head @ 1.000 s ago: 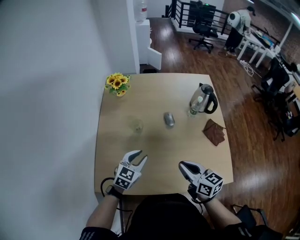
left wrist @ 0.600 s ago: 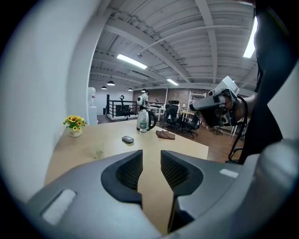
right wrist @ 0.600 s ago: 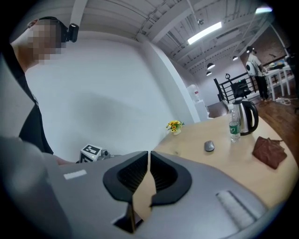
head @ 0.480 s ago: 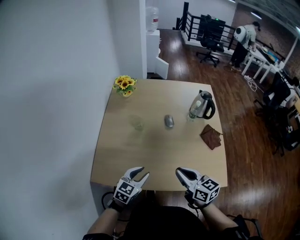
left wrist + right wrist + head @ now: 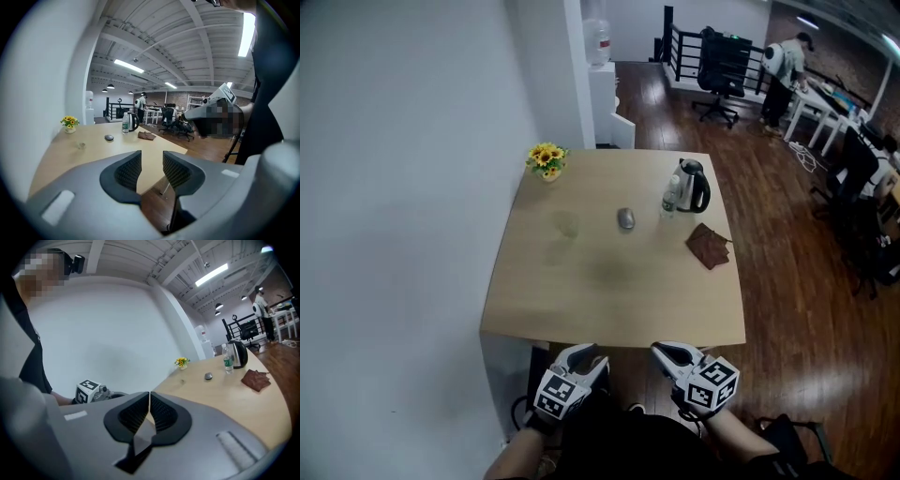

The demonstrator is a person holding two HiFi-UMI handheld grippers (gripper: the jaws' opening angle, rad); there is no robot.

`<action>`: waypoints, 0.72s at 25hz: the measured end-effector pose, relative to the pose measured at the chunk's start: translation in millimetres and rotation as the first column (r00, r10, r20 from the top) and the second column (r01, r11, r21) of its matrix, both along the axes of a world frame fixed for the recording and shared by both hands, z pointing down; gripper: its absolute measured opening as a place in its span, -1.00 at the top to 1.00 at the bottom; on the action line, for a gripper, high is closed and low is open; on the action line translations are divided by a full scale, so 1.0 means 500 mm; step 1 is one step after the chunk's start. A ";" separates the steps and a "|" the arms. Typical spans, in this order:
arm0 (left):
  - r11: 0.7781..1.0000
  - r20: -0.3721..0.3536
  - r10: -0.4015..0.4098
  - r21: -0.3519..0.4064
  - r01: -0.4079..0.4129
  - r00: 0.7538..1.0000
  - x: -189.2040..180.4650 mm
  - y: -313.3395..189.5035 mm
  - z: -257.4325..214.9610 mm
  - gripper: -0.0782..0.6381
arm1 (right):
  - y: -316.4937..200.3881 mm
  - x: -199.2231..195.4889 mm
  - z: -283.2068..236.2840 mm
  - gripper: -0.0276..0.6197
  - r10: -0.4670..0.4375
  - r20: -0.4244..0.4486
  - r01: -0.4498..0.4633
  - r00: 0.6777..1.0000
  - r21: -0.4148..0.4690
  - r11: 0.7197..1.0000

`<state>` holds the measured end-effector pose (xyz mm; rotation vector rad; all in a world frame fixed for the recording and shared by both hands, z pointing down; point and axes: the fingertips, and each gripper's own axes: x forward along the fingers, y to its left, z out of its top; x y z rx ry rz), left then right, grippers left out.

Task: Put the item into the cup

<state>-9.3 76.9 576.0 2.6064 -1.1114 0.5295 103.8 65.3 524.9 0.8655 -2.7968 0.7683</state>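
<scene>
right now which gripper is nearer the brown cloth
Right. The right gripper sits on the near side of the brown cloth, slightly to its left; the left gripper, jaws opening on nothing, is much farther left.

matt wood table [image 5: 609,281], clear glass cup [image 5: 567,224]

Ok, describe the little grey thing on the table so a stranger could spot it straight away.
On the light wooden table, find the kettle with a water bottle beside it near the far right. Just left of the bottle lies a small rounded grey object. It is the only low, solid grey thing there, unlike the clear cup further left.
</scene>
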 end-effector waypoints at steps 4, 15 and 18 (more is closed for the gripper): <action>1.000 0.015 0.009 -0.012 -0.009 1.000 0.032 0.073 -0.001 0.40 | 0.058 0.032 -0.001 0.89 -0.012 -0.003 0.012 1.000 0.010 1.000; 1.000 0.017 0.008 0.001 -0.008 1.000 0.042 0.138 -0.027 0.40 | 0.121 0.031 -0.039 0.89 -0.030 0.017 0.029 0.999 0.074 0.997; 1.000 0.015 0.004 0.010 -0.004 1.000 0.034 0.147 -0.037 0.40 | 0.129 0.023 -0.047 0.89 -0.035 0.009 0.035 0.999 0.081 0.996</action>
